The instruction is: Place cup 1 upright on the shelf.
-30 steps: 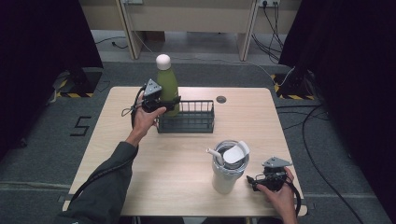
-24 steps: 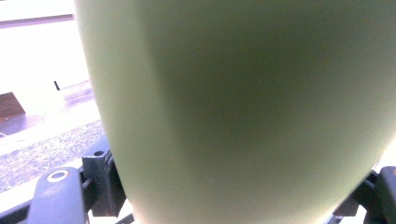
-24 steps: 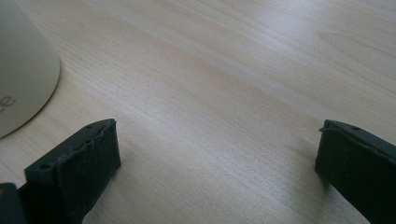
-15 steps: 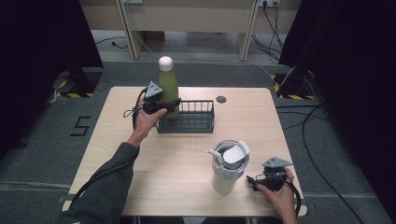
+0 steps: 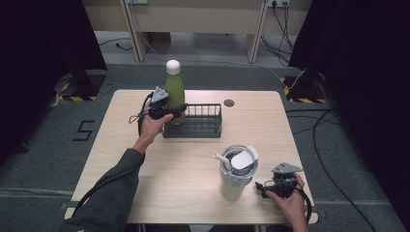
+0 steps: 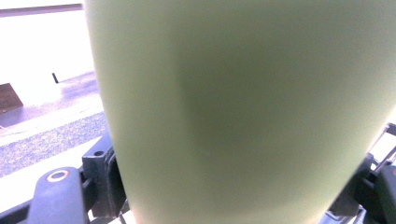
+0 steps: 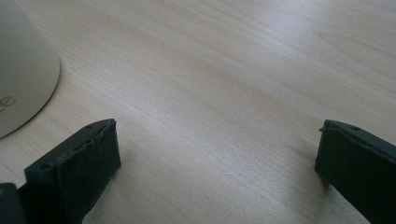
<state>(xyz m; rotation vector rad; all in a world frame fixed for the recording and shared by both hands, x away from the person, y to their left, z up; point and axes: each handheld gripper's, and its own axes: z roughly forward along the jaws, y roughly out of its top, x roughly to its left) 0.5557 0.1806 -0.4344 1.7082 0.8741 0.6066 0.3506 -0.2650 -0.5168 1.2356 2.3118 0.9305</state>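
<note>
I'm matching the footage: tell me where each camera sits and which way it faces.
High view: above the person's side, facing forward and down on the table; both forearms, left gripper, right gripper.
Left gripper view: on the left gripper, facing the green bottle between its fingers.
Right gripper view: on the right gripper, low over the wood, fingers apart, tumbler at left.
Shared: bottle; tumbler and table.

Lab recording bay, black curtains (image 5: 43, 48) both sides, hazard-taped floor mounts (image 5: 77, 98), loose cables (image 5: 309, 121), lone wooden table (image 5: 193, 159)
</note>
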